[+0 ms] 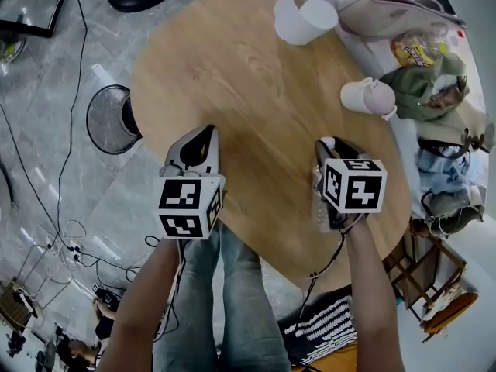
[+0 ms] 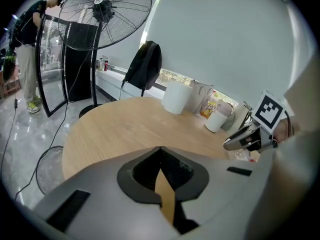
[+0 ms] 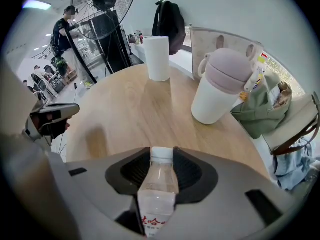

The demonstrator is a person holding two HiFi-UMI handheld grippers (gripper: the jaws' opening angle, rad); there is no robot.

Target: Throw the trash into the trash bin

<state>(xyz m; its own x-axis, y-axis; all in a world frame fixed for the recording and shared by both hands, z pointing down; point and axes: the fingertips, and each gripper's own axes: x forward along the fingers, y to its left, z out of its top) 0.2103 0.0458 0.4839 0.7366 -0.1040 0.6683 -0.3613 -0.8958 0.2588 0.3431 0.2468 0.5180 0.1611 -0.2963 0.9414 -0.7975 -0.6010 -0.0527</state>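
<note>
While the right gripper (image 3: 161, 154) points steeply down over the near right part of the round wooden table (image 1: 256, 91), its jaws are clenched on a clear plastic water bottle (image 3: 159, 189). The bottle lies lengthwise between the black pads, with its white cap out at the jaw tips and a red-printed label at the near end. From the head view only a ribbed, clear sliver of it shows at the left side of that gripper (image 1: 332, 147).

The left gripper (image 1: 203, 136) hangs over the table's near left edge, well apart from the right one. Its jaws are closed tip to tip with nothing between them (image 2: 160, 150); only a thin wedge of tabletop shows through behind the tips.

A round wire-mesh trash bin (image 1: 108, 119) stands on the grey floor just beside the table's left edge, near the left gripper.

Farther across the table stand a roll of paper towel (image 1: 298, 14) and a white mug with a pale pink lid (image 3: 222, 86). A green bag (image 1: 422, 84) lies just beyond the mug.
</note>
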